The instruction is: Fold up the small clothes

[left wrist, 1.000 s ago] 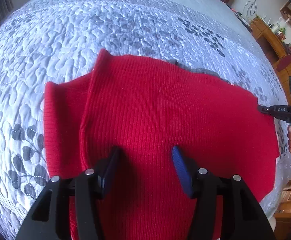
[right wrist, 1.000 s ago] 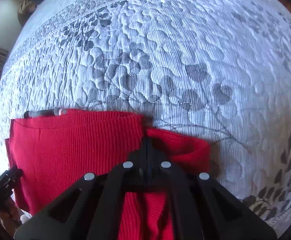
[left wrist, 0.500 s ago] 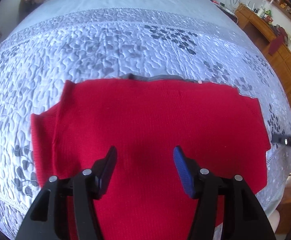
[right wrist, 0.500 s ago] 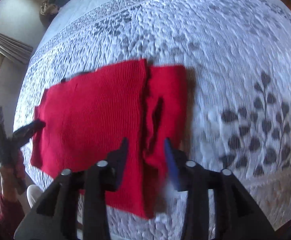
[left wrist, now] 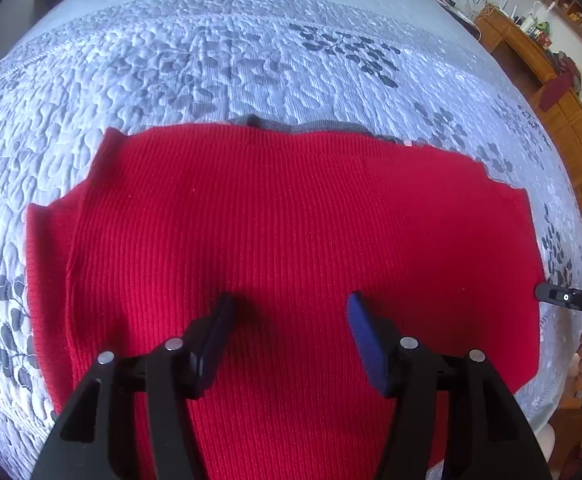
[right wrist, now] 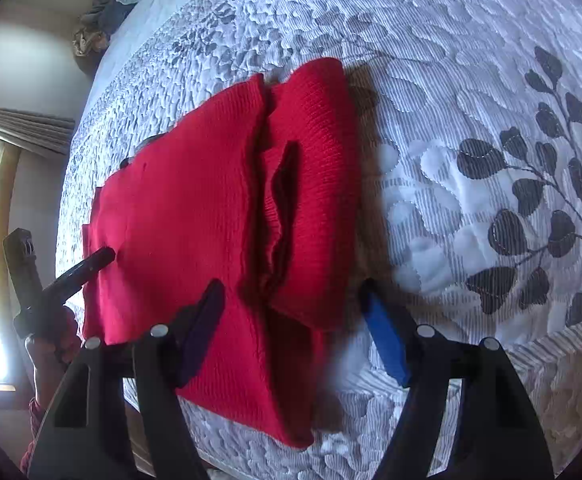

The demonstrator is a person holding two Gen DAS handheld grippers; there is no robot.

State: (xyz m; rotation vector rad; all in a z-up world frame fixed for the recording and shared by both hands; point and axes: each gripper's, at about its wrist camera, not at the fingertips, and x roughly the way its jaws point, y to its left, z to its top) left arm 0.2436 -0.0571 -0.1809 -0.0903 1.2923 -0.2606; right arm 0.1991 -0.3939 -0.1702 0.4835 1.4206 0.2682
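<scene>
A red ribbed garment [left wrist: 291, 240] is lying flat on the quilted bedspread [left wrist: 211, 60] of a bed, near its front edge, with one side already folded inward — likely so the piece narrows into a tidy rectangle before the next fold. The left gripper [left wrist: 289, 320] is hovering over the middle of the cloth with its jaws apart and nothing between them, probably waiting to pin or pick a new edge. The right gripper [right wrist: 291, 312] is sitting above the folded flap, its jaws opening; the cloth is lying below them, not pinched. The left wrist view is showing what the other hardly does: a grey layer [left wrist: 291, 124] peeking out along the far edge of the red knit, and wooden furniture [left wrist: 523, 48] beyond the bed. The right wrist view alone is revealing the fold itself — a dark seam where the turned-in sleeve side is overlapping the body — plus a window with a curtain [right wrist: 19, 128] and the person's hand [right wrist: 47, 344] gripping the other tool's handle.
</scene>
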